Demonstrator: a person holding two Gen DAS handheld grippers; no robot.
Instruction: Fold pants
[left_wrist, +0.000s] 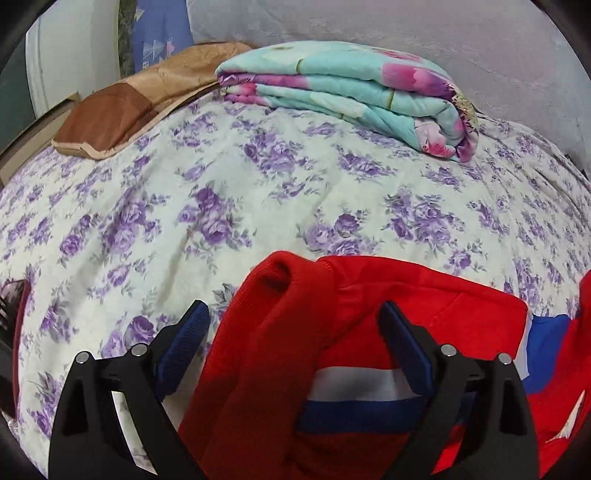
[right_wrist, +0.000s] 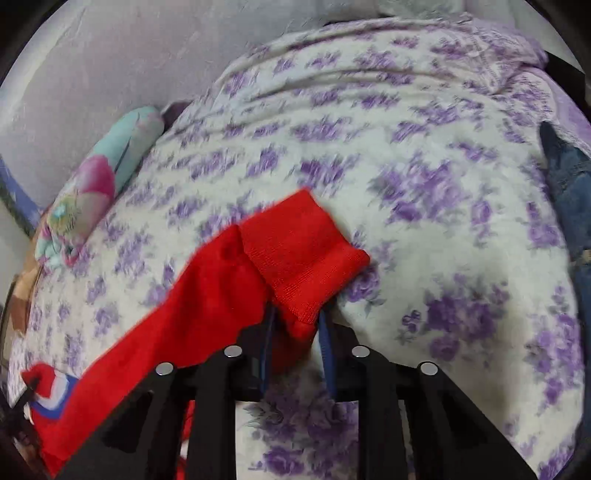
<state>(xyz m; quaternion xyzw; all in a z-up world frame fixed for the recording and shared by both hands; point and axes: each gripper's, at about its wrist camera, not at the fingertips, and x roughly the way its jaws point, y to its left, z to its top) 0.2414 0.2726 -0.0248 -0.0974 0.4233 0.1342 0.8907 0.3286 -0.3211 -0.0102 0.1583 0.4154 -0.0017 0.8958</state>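
Red pants (left_wrist: 369, 295) with a white and blue stripe lie bunched on the floral bed sheet (left_wrist: 221, 184). My left gripper (left_wrist: 291, 314) stands open over them; the folded red cloth lies between its blue pads (left_wrist: 184, 332) without being pinched. In the right wrist view one red pant leg (right_wrist: 184, 314) stretches from lower left to the centre. My right gripper (right_wrist: 297, 314) is shut on the ribbed cuff (right_wrist: 303, 254) at the end of that leg, and the cuff sticks out past the fingertips.
A folded turquoise and pink quilt (left_wrist: 343, 92) lies at the back of the bed by the wall, also seen as the quilt (right_wrist: 99, 173) at left. A brown pillow (left_wrist: 122, 107) sits at the back left. Blue denim clothing (right_wrist: 569, 192) lies at the right edge.
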